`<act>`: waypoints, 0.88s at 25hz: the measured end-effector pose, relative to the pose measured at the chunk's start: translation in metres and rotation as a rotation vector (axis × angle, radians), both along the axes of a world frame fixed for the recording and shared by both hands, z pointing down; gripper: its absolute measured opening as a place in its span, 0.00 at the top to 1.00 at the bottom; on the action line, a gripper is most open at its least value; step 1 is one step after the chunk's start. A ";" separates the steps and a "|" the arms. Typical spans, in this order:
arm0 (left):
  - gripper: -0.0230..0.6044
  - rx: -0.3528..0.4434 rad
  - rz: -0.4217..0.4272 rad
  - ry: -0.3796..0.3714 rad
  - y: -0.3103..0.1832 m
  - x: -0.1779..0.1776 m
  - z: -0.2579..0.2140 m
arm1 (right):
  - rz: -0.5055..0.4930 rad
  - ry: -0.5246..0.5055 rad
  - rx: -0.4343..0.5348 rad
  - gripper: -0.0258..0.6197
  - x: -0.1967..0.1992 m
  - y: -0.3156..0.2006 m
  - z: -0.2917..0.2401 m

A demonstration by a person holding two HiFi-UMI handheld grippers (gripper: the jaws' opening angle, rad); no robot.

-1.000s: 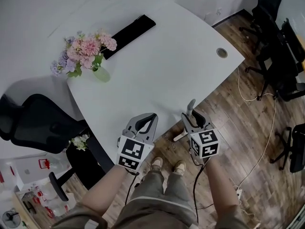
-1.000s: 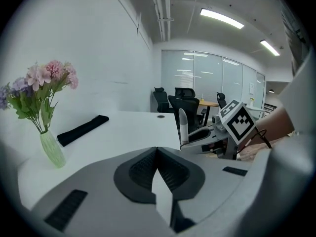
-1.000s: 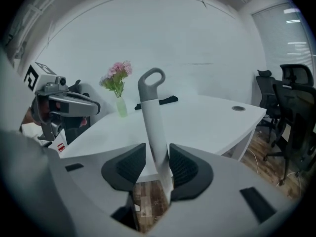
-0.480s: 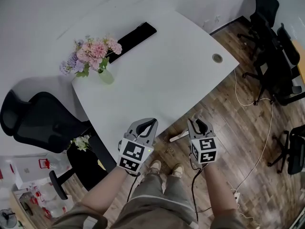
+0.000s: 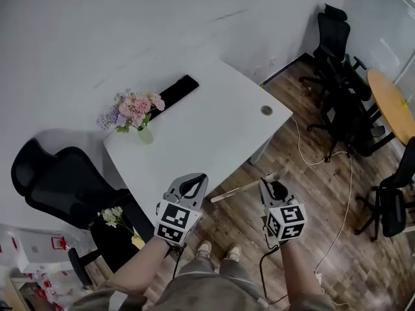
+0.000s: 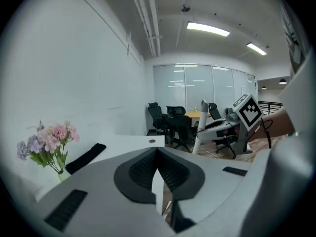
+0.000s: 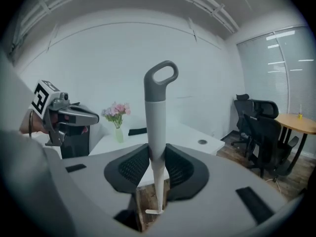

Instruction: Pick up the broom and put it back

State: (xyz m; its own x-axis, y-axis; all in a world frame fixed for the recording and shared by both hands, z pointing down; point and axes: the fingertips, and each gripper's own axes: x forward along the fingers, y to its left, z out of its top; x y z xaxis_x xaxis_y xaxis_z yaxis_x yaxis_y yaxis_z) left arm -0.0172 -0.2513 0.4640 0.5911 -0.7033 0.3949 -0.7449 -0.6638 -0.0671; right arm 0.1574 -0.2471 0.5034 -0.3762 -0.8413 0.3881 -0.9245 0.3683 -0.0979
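Right gripper [image 7: 157, 164] fingers, just closing, clamp the broom [image 7: 158, 117] handle off the tabletop's [image 5: 214, 115] near edge, its long axis upright, loop end up. Left gripper [image 6: 157, 154] fingers are closed together, empty.

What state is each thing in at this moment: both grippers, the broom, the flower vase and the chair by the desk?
left gripper: shut, nothing between the jaws.
right gripper: jaws have just been closing, now clamped on the broom's handle.
broom: held upright, loop end on top.
flower vase: upright on the white desk.
black office chair: unoccupied, beside the desk.
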 end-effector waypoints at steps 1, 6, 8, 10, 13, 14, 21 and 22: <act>0.94 0.023 0.005 0.004 0.001 0.002 -0.012 | 0.000 -0.004 0.024 0.78 0.003 0.003 -0.018; 0.94 0.117 0.057 0.026 0.010 0.016 -0.070 | 0.029 -0.009 0.162 0.78 0.019 0.027 -0.099; 0.94 0.151 0.074 0.043 0.014 0.020 -0.088 | 0.034 0.008 0.206 0.78 0.022 0.040 -0.123; 0.94 0.172 0.098 0.058 0.022 0.025 -0.103 | 0.040 0.038 0.227 0.78 0.025 0.056 -0.140; 0.94 0.198 0.144 0.073 0.038 0.034 -0.122 | 0.061 0.083 0.236 0.78 0.032 0.080 -0.156; 0.94 0.205 0.162 0.080 0.045 0.037 -0.128 | 0.069 0.096 0.238 0.78 0.035 0.089 -0.159; 0.94 0.253 0.247 0.055 0.080 0.062 -0.135 | 0.186 0.136 0.220 0.78 0.078 0.152 -0.162; 0.94 0.243 0.255 0.054 0.083 0.065 -0.131 | 0.202 0.134 0.214 0.78 0.084 0.159 -0.160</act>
State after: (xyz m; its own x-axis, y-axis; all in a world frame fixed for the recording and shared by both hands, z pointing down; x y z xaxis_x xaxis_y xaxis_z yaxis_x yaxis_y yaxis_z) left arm 0.0475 -0.1682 0.3328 0.7752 -0.6000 0.1974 -0.5642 -0.7983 -0.2108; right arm 0.2414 -0.0881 0.3438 -0.1505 -0.9616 0.2295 -0.9806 0.1748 0.0892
